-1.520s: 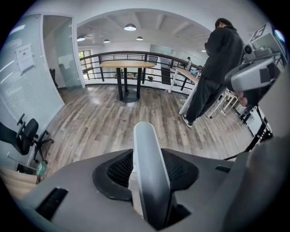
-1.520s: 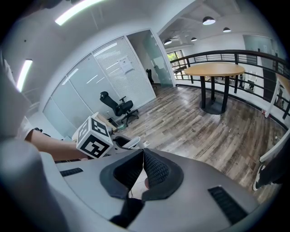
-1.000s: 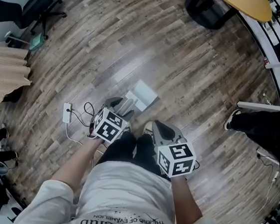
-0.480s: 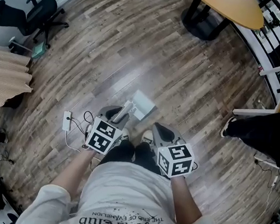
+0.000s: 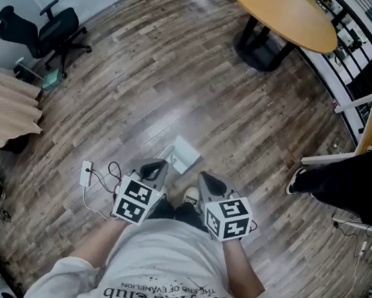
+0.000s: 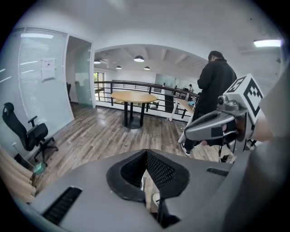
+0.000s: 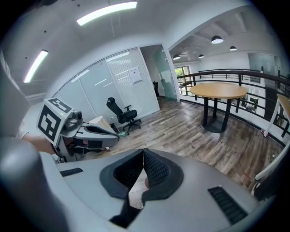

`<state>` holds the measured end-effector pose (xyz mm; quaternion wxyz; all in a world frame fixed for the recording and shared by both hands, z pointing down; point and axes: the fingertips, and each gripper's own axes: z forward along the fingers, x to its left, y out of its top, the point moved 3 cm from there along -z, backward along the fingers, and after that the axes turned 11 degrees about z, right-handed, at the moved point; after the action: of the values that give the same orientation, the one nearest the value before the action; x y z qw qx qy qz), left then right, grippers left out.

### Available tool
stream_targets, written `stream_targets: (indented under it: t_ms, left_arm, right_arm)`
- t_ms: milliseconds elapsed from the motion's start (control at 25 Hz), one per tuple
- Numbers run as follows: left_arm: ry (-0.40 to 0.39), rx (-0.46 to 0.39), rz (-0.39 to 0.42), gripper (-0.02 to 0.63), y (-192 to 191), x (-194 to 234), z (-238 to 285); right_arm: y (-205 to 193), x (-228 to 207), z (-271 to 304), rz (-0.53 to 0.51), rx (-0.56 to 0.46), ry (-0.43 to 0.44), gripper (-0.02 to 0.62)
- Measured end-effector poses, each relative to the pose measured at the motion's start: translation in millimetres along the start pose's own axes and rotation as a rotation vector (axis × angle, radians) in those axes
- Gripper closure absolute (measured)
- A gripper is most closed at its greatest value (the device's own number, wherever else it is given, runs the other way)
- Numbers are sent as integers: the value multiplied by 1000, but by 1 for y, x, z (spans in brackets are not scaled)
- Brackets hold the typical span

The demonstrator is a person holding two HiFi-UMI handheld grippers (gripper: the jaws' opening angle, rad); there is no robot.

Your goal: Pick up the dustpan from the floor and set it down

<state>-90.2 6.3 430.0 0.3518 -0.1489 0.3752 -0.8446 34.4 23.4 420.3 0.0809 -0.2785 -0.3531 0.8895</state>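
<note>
The white dustpan (image 5: 187, 154) lies flat on the wood floor just ahead of my feet, with its thin handle (image 5: 167, 154) pointing back toward me. My left gripper (image 5: 158, 167) hangs above the handle's end, apart from it. Its jaws have just been closing, and in the left gripper view (image 6: 145, 152) their tips meet with nothing between them. My right gripper (image 5: 205, 176) hovers beside it to the right of the pan, and in the right gripper view (image 7: 143, 151) its tips also meet on nothing.
A white power strip (image 5: 86, 172) with a dark cable lies on the floor to the left. A round wooden table (image 5: 281, 15) stands ahead, an office chair (image 5: 43, 28) at the far left. A person in black (image 5: 352, 181) stands at the right.
The left gripper has drawn up and back off the dustpan's handle and its jaws have closed. Both grippers have risen, and the dustpan stays on the floor.
</note>
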Motion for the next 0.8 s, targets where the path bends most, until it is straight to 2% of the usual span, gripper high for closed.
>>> stream_targets:
  t_ms: [440,680,800]
  left_arm:
    - [26,-21,-61,583,-1,-17,-16]
    - [17,-39,-99,583,1,-18,-23]
    - [21,-38,-100,583,-1,-18,-26]
  right_arm:
    - [-8,14,-7,-20,-24,5,569]
    - [-12,27,-10,-113,3,38,571]
    - [-15,30,-10,-116,6,37,571]
